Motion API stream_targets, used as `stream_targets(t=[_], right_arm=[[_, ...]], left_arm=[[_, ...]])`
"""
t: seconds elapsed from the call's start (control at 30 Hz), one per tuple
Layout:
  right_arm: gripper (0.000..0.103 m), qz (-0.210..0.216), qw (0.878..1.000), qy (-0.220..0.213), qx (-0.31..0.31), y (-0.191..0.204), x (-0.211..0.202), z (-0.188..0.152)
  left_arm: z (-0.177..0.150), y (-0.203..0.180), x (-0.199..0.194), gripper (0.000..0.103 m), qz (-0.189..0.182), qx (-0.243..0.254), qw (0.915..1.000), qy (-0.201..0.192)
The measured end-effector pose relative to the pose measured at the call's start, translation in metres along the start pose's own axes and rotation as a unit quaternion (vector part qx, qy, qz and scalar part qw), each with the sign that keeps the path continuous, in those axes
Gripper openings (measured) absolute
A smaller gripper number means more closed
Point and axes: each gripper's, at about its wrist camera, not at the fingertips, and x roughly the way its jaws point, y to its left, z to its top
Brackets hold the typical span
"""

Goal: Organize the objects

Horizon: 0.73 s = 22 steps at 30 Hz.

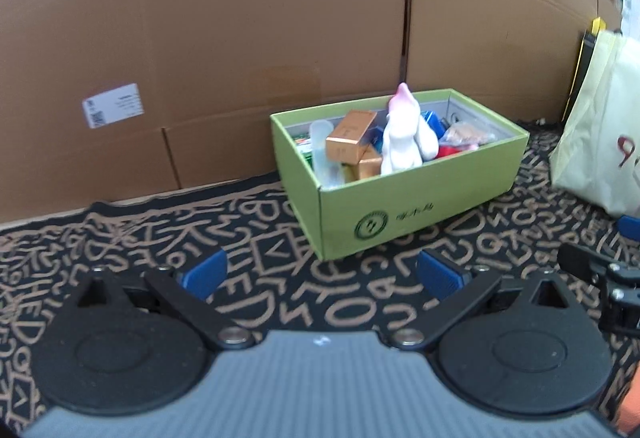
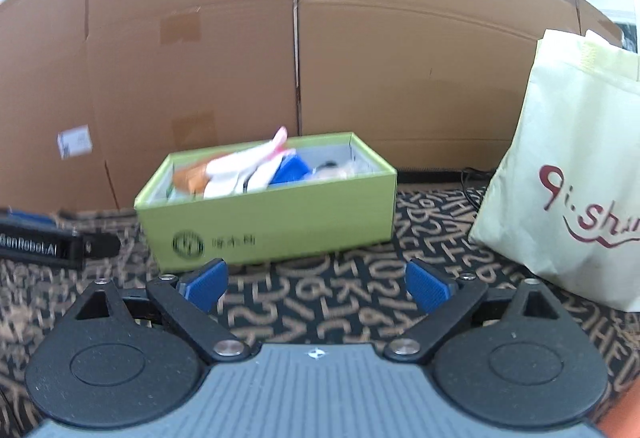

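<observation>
Both claws stand wide and empty: left claw [image 1: 320,274], right claw [image 2: 316,284]. The green box [image 1: 420,198], already loaded with a white toy [image 1: 402,142] and small cartons, rests on the patterned cloth [image 1: 280,298] against cardboard, near a tote bag [image 2: 568,166].

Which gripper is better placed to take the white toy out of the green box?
Probably the left gripper: open and empty, its view shows the white toy upright and sharp inside the green box. The right gripper is also open, but sees it lower.
</observation>
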Motion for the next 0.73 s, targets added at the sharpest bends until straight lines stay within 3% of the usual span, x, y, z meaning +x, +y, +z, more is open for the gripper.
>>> stream_targets(t=[0.53,0.73], right_arm=[[0.098,-0.021,1.000,0.012,0.015,0.001,0.005,-0.009],[0.098,-0.019,1.000,0.012,0.013,0.007,0.007,-0.008]], left_arm=[[-0.020,0.000,-0.006,0.103,0.013,-0.006,0.9996,0.023],[-0.024,0.003,-0.005,0.103,0.000,-0.008,0.9997,0.021]])
